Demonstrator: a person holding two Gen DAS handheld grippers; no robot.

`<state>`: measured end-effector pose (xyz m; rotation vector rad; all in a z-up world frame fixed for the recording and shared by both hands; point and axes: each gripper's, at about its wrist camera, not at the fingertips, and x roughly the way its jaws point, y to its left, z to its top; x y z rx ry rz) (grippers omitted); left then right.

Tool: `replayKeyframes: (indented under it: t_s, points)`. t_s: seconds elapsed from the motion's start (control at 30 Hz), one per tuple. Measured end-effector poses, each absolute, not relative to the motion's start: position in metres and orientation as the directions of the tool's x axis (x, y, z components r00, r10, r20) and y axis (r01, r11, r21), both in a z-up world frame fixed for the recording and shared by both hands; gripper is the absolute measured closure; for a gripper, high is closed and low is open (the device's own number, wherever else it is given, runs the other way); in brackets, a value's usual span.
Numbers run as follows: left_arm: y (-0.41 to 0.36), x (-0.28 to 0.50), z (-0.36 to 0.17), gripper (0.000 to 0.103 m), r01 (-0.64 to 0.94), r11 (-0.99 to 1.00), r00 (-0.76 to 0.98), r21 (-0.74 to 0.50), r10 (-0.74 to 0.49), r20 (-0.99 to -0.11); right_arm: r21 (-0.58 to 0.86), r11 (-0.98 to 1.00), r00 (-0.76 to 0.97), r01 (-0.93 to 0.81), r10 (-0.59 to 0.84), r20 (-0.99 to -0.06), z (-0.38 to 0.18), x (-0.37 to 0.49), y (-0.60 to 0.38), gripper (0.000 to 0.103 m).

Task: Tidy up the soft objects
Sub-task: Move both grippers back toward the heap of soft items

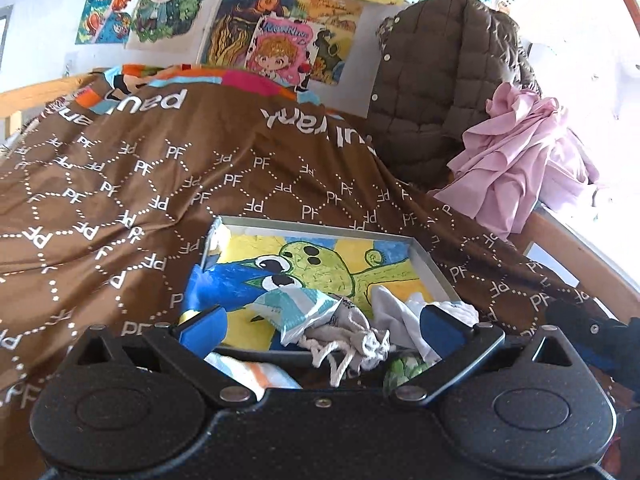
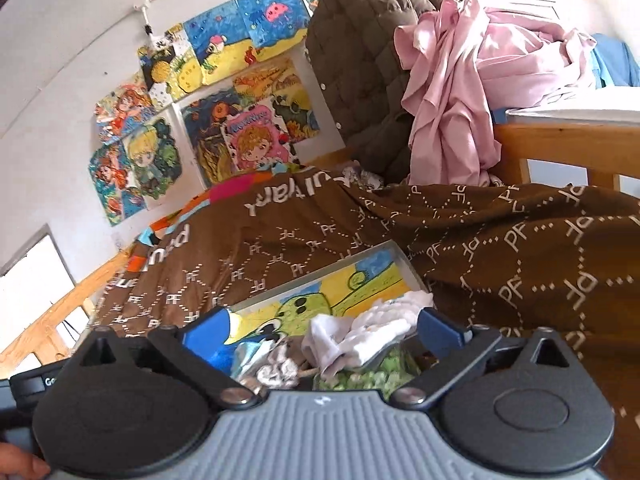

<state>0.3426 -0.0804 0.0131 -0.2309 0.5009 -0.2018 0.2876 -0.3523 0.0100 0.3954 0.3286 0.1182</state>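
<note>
The left claw [image 1: 322,326] stands wide, its blue pads apart with nothing gripped; between them lies a loose heap in the near end of a shallow grey tray [image 1: 434,270]: a pale blue-and-white pouch [image 1: 294,308], a grey drawstring bag [image 1: 352,340] with white cords trailing toward the camera, and a crumpled white cloth [image 1: 400,312]. A striped orange-and-blue piece [image 1: 256,372] and something green [image 1: 402,368] sit partly hidden behind the claw's black linkage, too cut off to name. The right claw [image 2: 324,330] is likewise wide and holds nothing; its own view shows the white cloth [image 2: 360,330] on top of the heap, the grey bag [image 2: 278,366] beside it, and a green speckled thing [image 2: 360,380] below, mostly blocked by the claw body. The tray's floor carries a yellow, blue and green drawing [image 1: 320,264]; its far half is bare, and its far rim [image 2: 320,270] meets a brown blanket [image 1: 160,184] printed with white letters that covers the bed on all sides. Beyond it hang a brown quilted jacket [image 1: 432,92] and a bunched pink cloth [image 1: 516,160] over a wooden rail [image 2: 560,140]; only the right view shows a fingertip [image 2: 24,464] at its lower left corner and a blue cloth [image 2: 614,66] at the far right. Coloured drawings [image 1: 256,28] cover the wall.
</note>
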Motion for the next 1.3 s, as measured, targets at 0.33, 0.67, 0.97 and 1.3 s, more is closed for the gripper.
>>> replayKeyframes:
  t_s: [0.33, 0.67, 0.97, 1.3]
  points:
    - [-0.073, 0.272, 0.008, 0.001, 0.169, 0.966, 0.883, -0.193, -0.236, -0.406, 0.389, 0.918, 0.95, -0.076, 0.185, -0.252, 0.009, 0.226, -0.346, 0.0]
    - [-0.07, 0.234, -0.017, 0.001, 0.228, 0.961, 0.875, -0.158, -0.273, -0.399, 0.323, 0.946, 0.943, -0.033, 0.136, -0.303, -0.01, 0.176, -0.332, 0.0]
    - [-0.072, 0.217, -0.035, 0.001, 0.269, 0.951, 0.865, -0.151, -0.307, -0.396, 0.252, 0.968, 0.928, 0.018, 0.077, -0.364, -0.022, 0.161, -0.323, 0.0]
    - [-0.08, 0.208, -0.057, 0.001, 0.362, 0.927, 0.813, -0.1, -0.366, -0.452, 0.158, 0.987, 0.878, 0.025, 0.054, -0.476, -0.034, 0.176, -0.312, 0.0]
